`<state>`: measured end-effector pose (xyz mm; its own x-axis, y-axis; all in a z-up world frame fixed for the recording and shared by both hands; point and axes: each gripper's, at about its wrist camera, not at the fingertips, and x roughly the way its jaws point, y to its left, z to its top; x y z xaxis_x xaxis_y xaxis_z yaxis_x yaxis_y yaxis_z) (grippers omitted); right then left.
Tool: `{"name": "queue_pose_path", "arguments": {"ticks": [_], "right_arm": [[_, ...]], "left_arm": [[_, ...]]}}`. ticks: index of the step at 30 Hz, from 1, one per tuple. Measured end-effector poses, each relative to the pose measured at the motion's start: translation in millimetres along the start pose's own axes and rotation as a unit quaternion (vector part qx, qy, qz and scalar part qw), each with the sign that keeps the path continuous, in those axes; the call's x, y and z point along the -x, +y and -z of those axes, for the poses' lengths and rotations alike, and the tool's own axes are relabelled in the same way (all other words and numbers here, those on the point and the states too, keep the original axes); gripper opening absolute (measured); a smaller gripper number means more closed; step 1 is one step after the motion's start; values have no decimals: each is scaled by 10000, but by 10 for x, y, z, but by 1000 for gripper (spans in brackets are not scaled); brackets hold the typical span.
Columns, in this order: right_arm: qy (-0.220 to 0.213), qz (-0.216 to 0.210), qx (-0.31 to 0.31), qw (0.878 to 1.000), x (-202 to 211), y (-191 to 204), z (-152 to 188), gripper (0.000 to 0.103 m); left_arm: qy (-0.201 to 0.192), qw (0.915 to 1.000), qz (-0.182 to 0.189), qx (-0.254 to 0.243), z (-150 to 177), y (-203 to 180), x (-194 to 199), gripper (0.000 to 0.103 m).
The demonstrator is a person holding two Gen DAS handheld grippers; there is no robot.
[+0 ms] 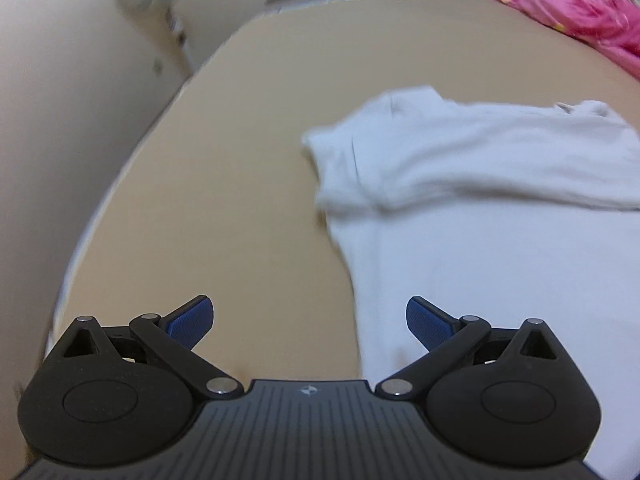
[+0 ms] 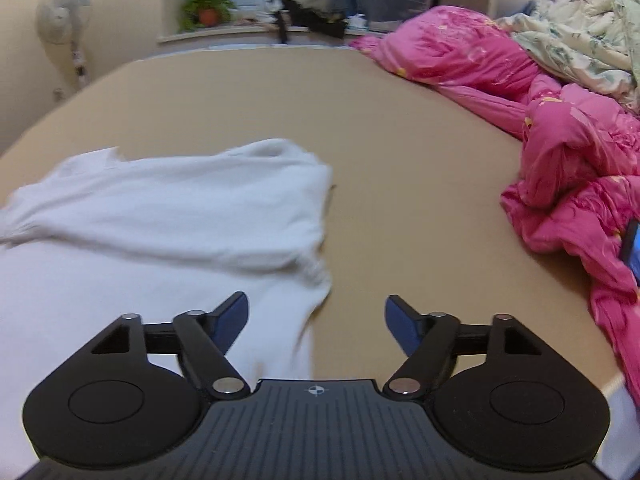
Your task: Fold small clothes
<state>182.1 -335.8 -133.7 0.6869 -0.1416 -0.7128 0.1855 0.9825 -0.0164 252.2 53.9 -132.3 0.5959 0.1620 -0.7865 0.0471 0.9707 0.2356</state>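
Both tongs, L (image 1: 310,322) & R (image 2: 316,322), spread wide, empty. I risk pinching one layer of white cotton shirt (image 1: 480,200) on tan bed (image 2: 400,160); fold skews.

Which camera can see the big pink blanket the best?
The right wrist view. There the pink blanket fills the right side, bunched up on the tan bed, with a flowery quilt behind it. The left wrist view catches only a blurry corner of it at the top right.
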Motion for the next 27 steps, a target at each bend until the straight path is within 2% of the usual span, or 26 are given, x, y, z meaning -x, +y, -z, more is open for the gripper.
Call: {"name": "queue_pose_path", "arguments": {"ticks": [3, 5, 8, 16, 27], "right_arm": [[210, -258, 19, 9994, 423, 165, 208, 82], [322, -456, -51, 9984, 675, 261, 288, 82], [256, -731, -122, 9969, 1054, 424, 409, 85], [67, -871, -1, 9962, 1734, 543, 716, 86], [36, -854, -138, 9962, 1988, 447, 950, 86]], "left_arm": [[344, 9991, 16, 250, 308, -3, 416, 103], [509, 9984, -125, 223, 501, -20, 720, 103], [684, 9971, -320, 133, 723, -74, 1044, 103], [432, 9987, -113, 227, 1151, -95, 1681, 103], [339, 9992, -24, 191, 1348, -184, 1880, 103]]}}
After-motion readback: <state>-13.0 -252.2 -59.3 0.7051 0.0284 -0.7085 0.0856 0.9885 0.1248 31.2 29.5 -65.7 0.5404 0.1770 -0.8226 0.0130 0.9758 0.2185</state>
